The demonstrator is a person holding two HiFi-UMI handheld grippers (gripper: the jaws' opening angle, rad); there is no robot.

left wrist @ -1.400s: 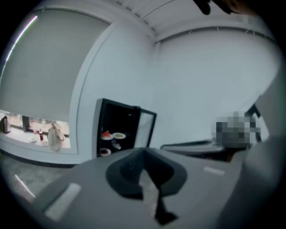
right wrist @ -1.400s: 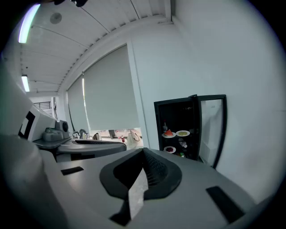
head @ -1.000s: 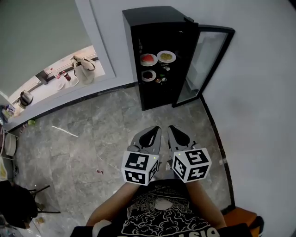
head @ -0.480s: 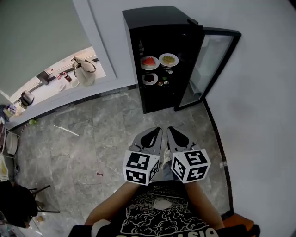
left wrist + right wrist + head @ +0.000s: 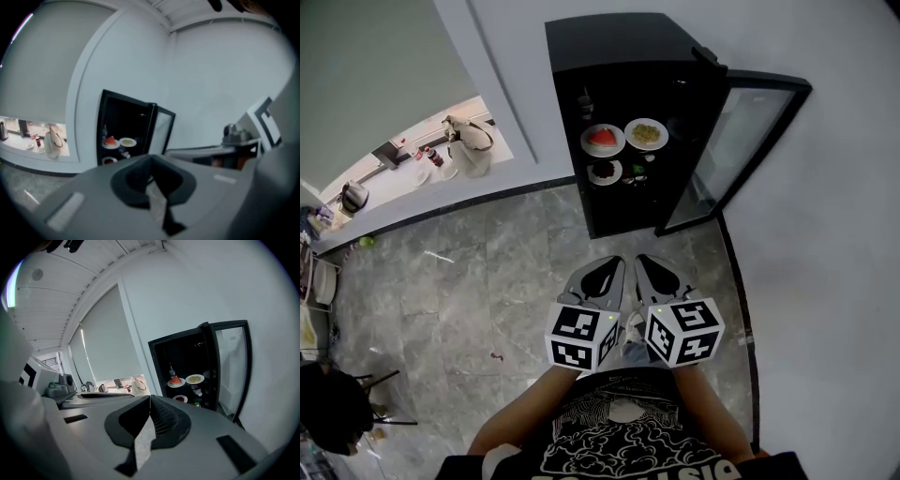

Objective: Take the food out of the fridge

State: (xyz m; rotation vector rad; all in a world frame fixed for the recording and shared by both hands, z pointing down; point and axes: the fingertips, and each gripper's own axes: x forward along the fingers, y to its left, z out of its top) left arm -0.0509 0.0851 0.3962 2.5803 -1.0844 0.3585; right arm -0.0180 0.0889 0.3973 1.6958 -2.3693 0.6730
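Left gripper: jaws together, empty.
Right gripper: jaws together, empty.
Food: plates inside open fridge, 12 o'clock of both grippers, well apart.
Writing: shirt print cut off, unreadable.

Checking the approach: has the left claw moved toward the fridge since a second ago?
Yes. The left claw is nearer the fridge; the floor strip between them has narrowed.
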